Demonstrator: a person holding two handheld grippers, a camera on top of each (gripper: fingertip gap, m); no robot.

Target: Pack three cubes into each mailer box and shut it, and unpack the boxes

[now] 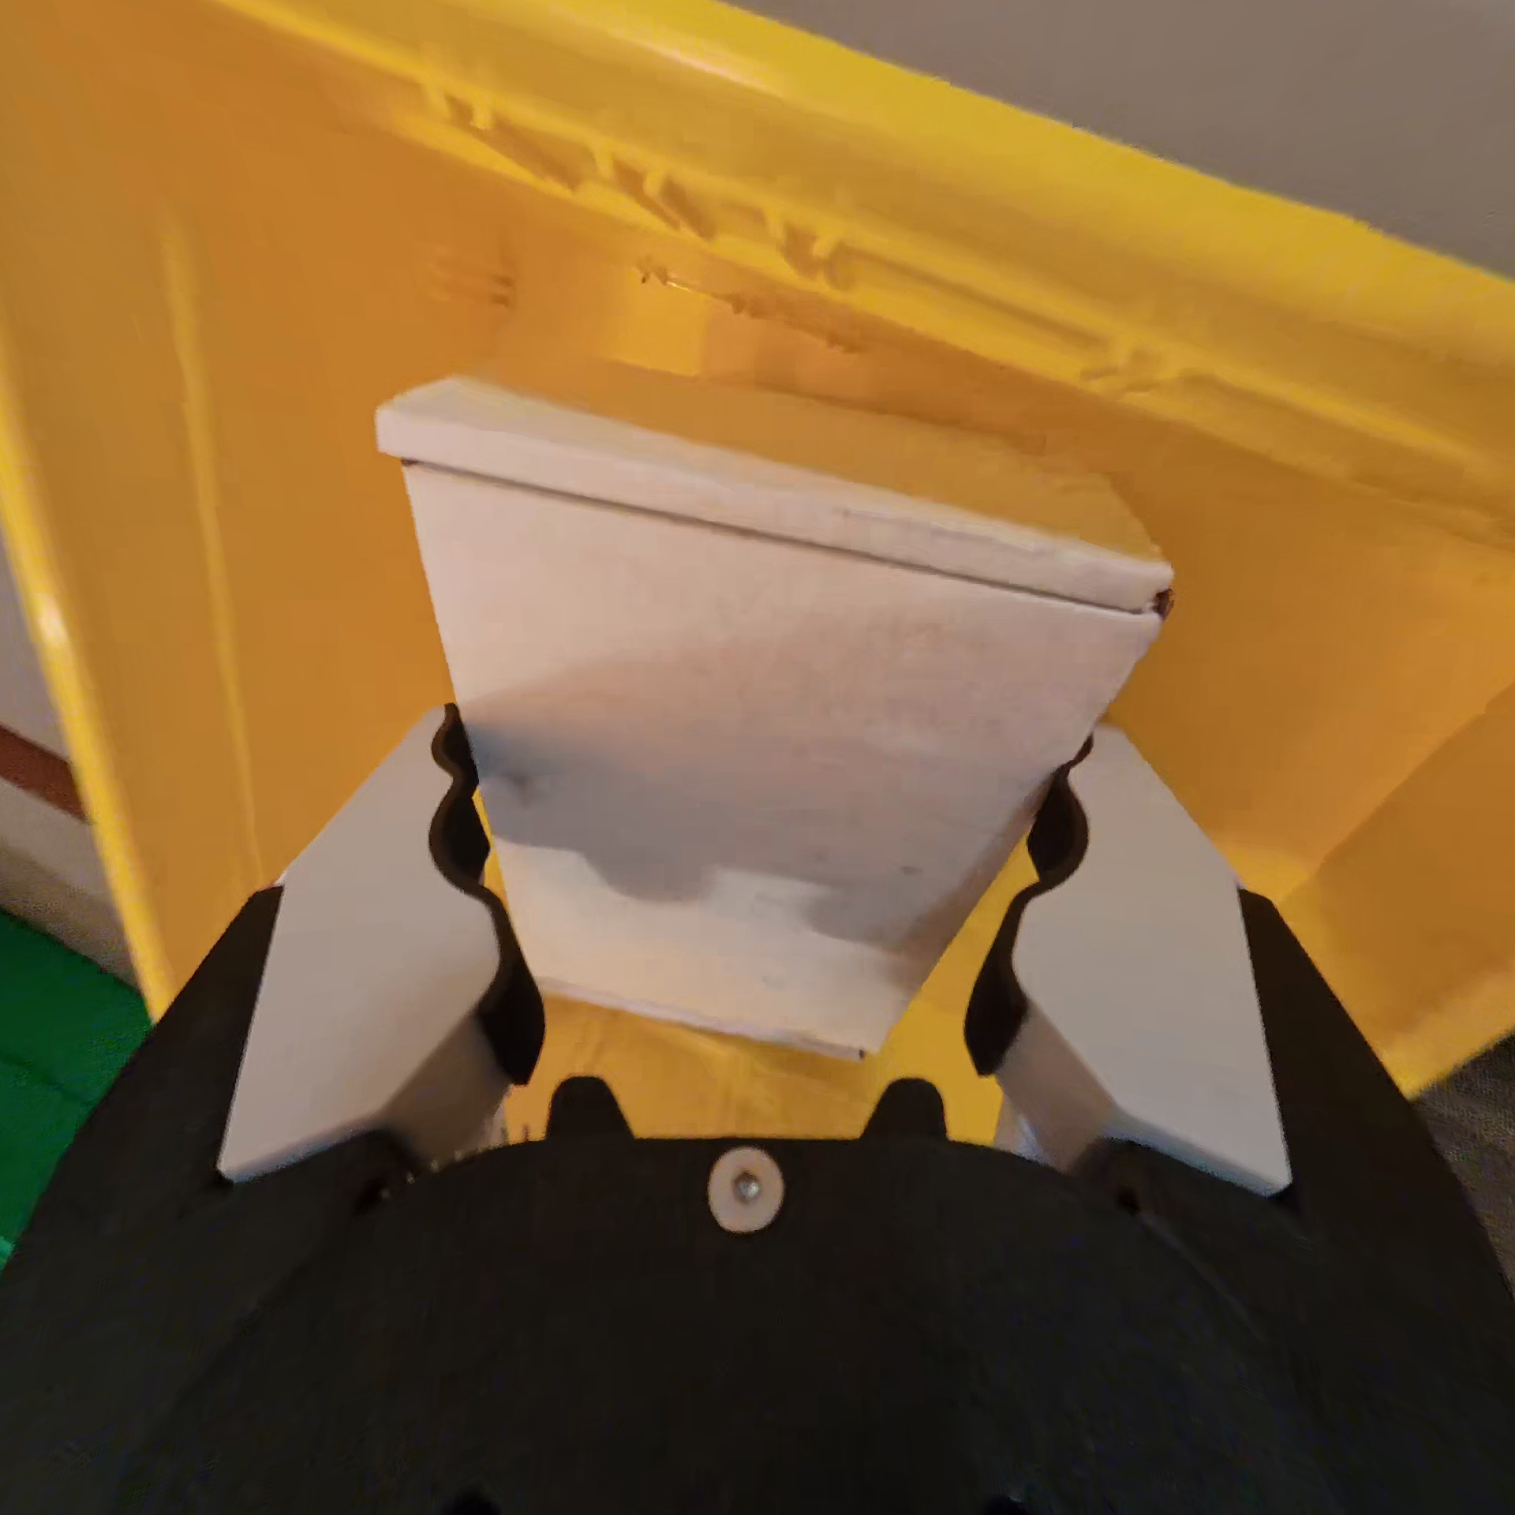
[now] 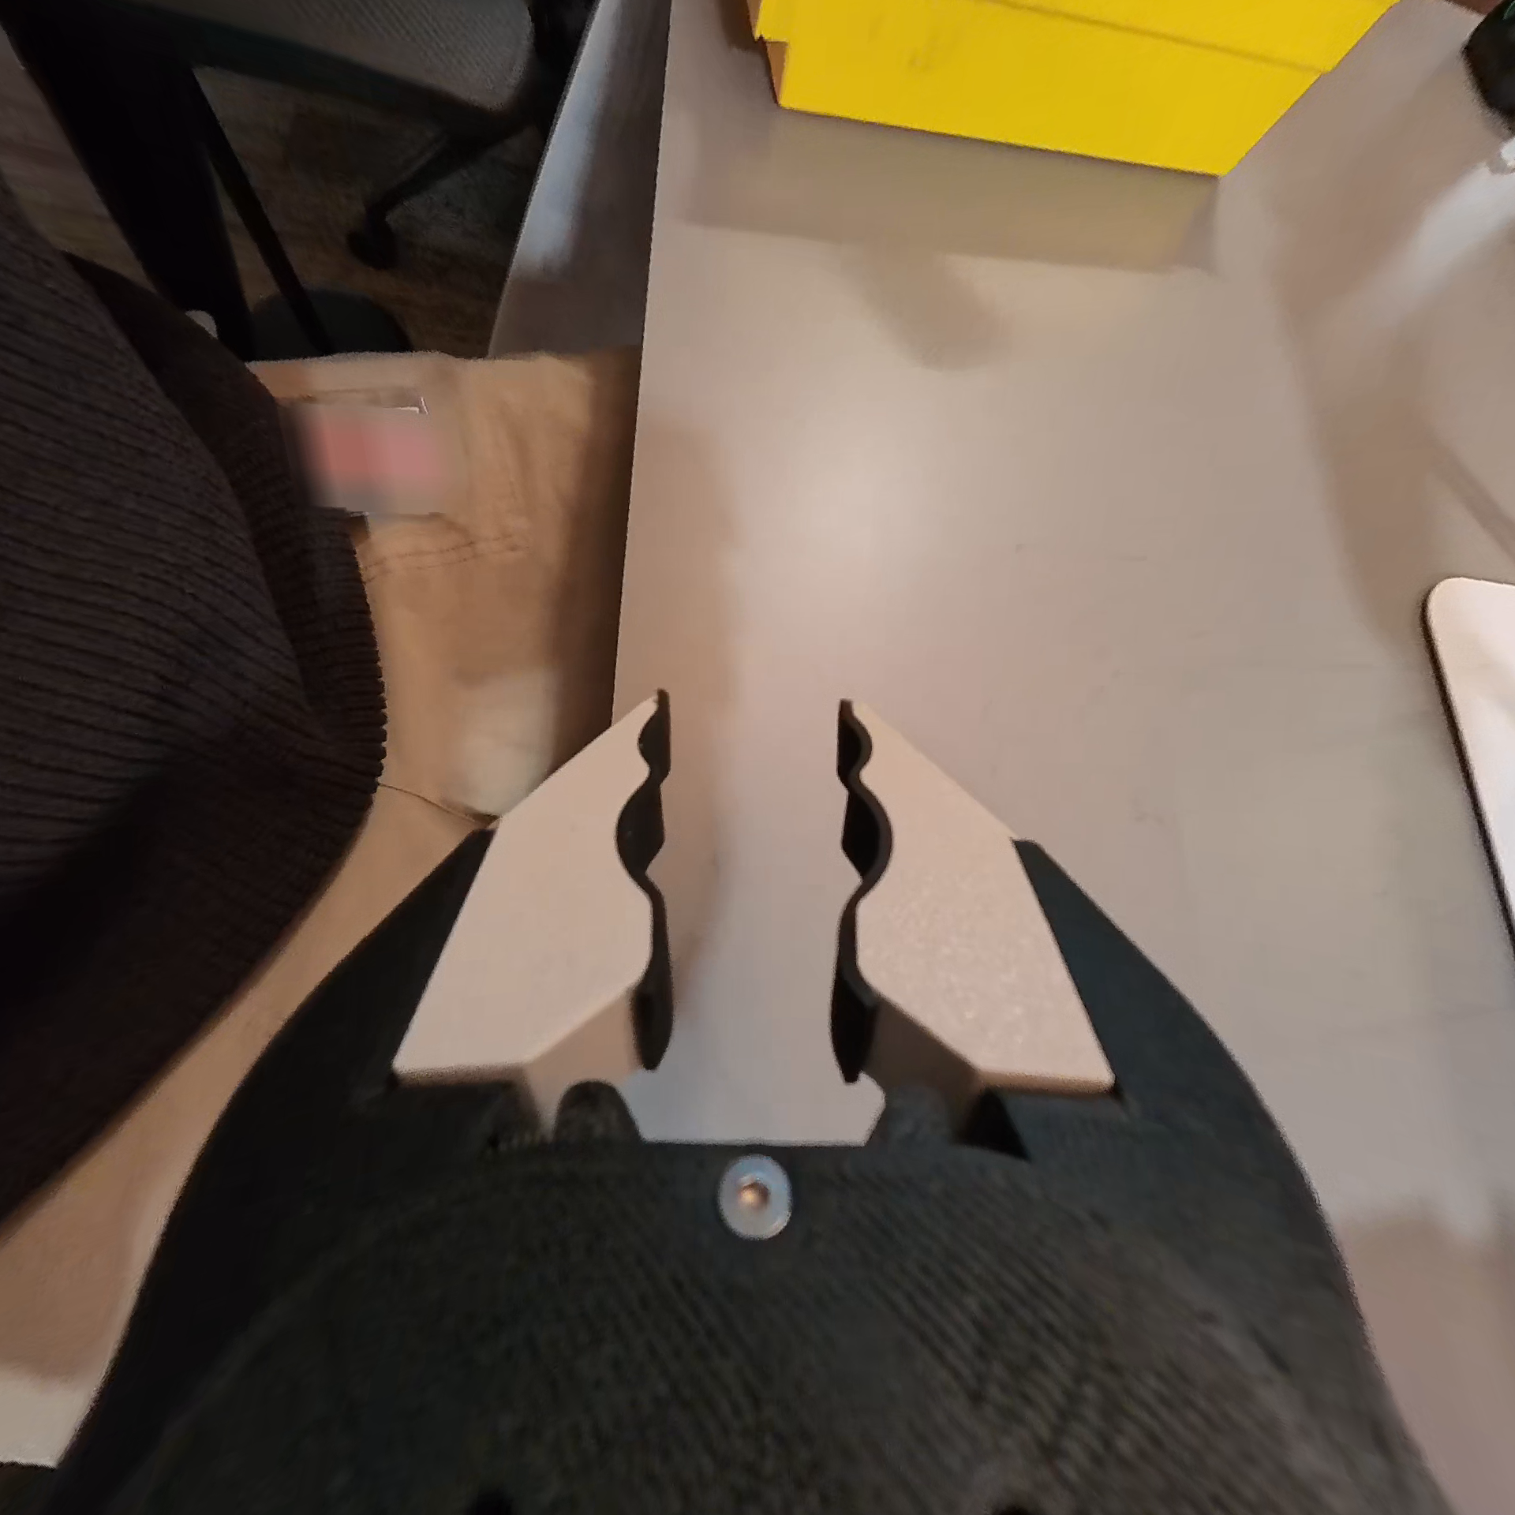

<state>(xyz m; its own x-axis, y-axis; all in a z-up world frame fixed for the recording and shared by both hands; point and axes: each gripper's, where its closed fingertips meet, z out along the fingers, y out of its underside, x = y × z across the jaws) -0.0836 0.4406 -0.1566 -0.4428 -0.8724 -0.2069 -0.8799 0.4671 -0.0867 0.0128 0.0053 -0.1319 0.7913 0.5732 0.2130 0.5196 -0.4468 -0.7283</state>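
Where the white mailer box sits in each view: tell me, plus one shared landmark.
Left wrist view: white mailer box at centre, closed, clamped between the left gripper fingers, inside the yellow bin.
Right wrist view: not in it; the right gripper is empty.
Shared landmark, probably: yellow bin, top edge.

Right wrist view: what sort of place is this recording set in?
Probably an office or lab workspace: a plain grey table, an office chair's wheeled base on the floor, and a yellow mailer box set out on it.

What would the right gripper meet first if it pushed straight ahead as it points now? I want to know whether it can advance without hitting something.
The right gripper, open and empty, points along bare grey tabletop. The first thing ahead looks to be the yellow box at the far end, slightly right of its line; depth is unclear.
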